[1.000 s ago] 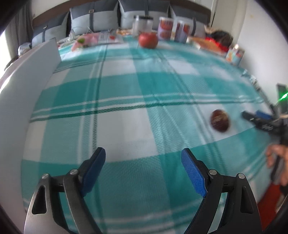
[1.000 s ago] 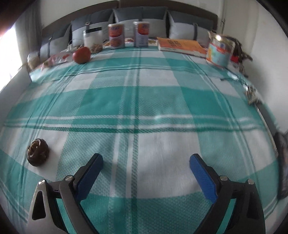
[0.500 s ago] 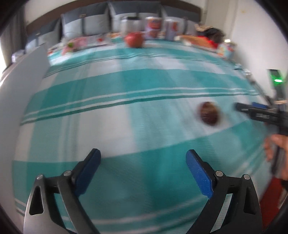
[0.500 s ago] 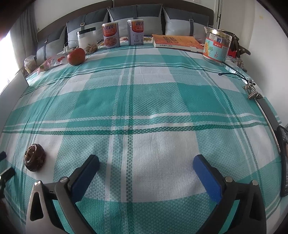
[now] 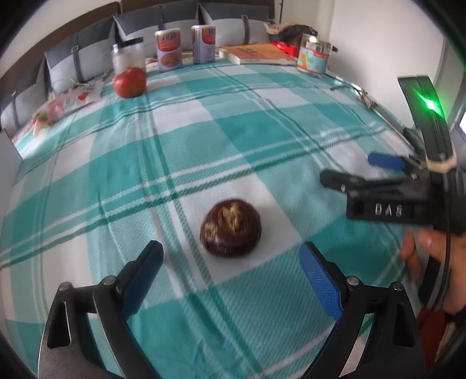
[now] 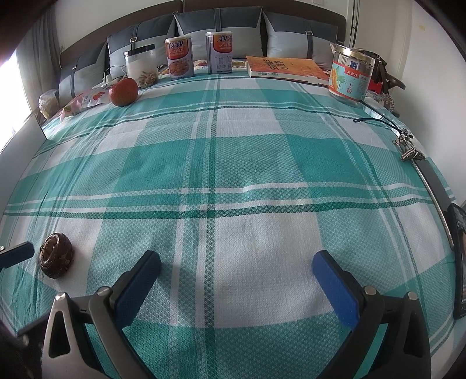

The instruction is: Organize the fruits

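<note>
Two fruits on a checked bedspread

One dark brown fruit (image 5: 231,228) lies on a white square, ahead of the left gripper (image 5: 231,259), whose jaws have just eased slightly inward yet stand spread, nothing between them. A red fruit (image 6: 123,91) sits far back by cans (image 6: 178,57) and grey cushions (image 6: 220,26). The right gripper (image 6: 236,268) hangs spread over the teal-and-white bedspread (image 6: 233,163).

- The left tool (image 5: 230,256) is hovering with its jaws spread wide, which have just been opening, nothing pressed between them.
- The dark brown fruit (image 5: 230,231) is lying on the bed (image 5: 262,134) just beyond the tool's tips.
- The right tool (image 5: 378,180) is pointing in from the fruit's right.
</note>
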Available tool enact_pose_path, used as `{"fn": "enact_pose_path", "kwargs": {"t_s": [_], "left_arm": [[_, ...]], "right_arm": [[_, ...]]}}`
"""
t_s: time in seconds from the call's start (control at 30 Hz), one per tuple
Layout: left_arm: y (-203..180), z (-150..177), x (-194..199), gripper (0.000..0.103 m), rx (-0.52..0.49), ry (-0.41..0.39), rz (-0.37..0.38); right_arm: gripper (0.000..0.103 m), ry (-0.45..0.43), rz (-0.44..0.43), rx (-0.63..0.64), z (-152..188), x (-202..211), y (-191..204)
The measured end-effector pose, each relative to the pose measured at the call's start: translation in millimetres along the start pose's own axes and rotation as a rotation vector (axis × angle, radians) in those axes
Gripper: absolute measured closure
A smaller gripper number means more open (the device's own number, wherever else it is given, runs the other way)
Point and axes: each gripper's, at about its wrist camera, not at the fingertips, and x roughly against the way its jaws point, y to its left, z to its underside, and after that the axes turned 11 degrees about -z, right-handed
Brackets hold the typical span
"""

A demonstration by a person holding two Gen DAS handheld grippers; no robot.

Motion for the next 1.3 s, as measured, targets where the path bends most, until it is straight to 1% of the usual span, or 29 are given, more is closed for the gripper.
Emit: {"fn": "enact_pose_path", "kwargs": {"t_s": [0.1, 0.13, 0.17, 0.2, 0.27, 0.3, 0.4, 0.5, 0.67, 0.83, 1.03, 1.13, 1.17, 1.2, 1.23, 1.27, 1.3], "left_arm": [[-7, -3, -7, 0.009, -0.027, -0.018, -0.028], [-10, -4, -10, 0.012, -0.036, -0.016, -0.046], [-10, -3, -11, 0.025, -0.037, -0.017, -0.038], [-8, -3, -8, 0.046, -0.026, -0.036, -0.023], [-6, -4, -6, 0.060, -0.020, -0.042, -0.036], [-4, -5, -6, 0.060, -0.013, -0.033, -0.027], [10, -5, -1, 0.060, 0.034, -0.035, -0.038], [38, -6, 8, 0.060, 0.121, -0.052, -0.050], [93, -4, 10, 0.060, 0.205, -0.047, -0.157], [149, 12, 7, 0.060, 0.300, -0.021, -0.258], [192, 28, 1, 0.060, 0.369, -0.002, -0.335], [203, 36, -8, 0.057, 0.389, 0.014, -0.338], [206, 38, -10, 0.048, 0.392, 0.020, -0.337], [208, 42, -12, 0.035, 0.396, 0.017, -0.343], [210, 43, -13, 0.027, 0.406, 0.018, -0.340], [211, 43, -14, 0.015, 0.411, 0.025, -0.336], [211, 42, -17, 0.011, 0.413, 0.041, -0.340]], "right_arm": [[0.000, 0.000, 0.000, 0.000, 0, 0, 0], [0.000, 0.000, 0.000, 0.000, 0, 0, 0], [0.000, 0.000, 0.000, 0.000, 0, 0, 0], [0.000, 0.000, 0.000, 0.000, 0, 0, 0], [0.000, 0.000, 0.000, 0.000, 0, 0, 0], [0.000, 0.000, 0.000, 0.000, 0, 0, 0], [0.000, 0.000, 0.000, 0.000, 0, 0, 0], [0.000, 0.000, 0.000, 0.000, 0, 0, 0], [0.000, 0.000, 0.000, 0.000, 0, 0, 0], [0.000, 0.000, 0.000, 0.000, 0, 0, 0], [0.000, 0.000, 0.000, 0.000, 0, 0, 0], [0.000, 0.000, 0.000, 0.000, 0, 0, 0], [0.000, 0.000, 0.000, 0.000, 0, 0, 0], [0.000, 0.000, 0.000, 0.000, 0, 0, 0], [0.000, 0.000, 0.000, 0.000, 0, 0, 0], [0.000, 0.000, 0.000, 0.000, 0, 0, 0], [0.000, 0.000, 0.000, 0.000, 0, 0, 0]]}}
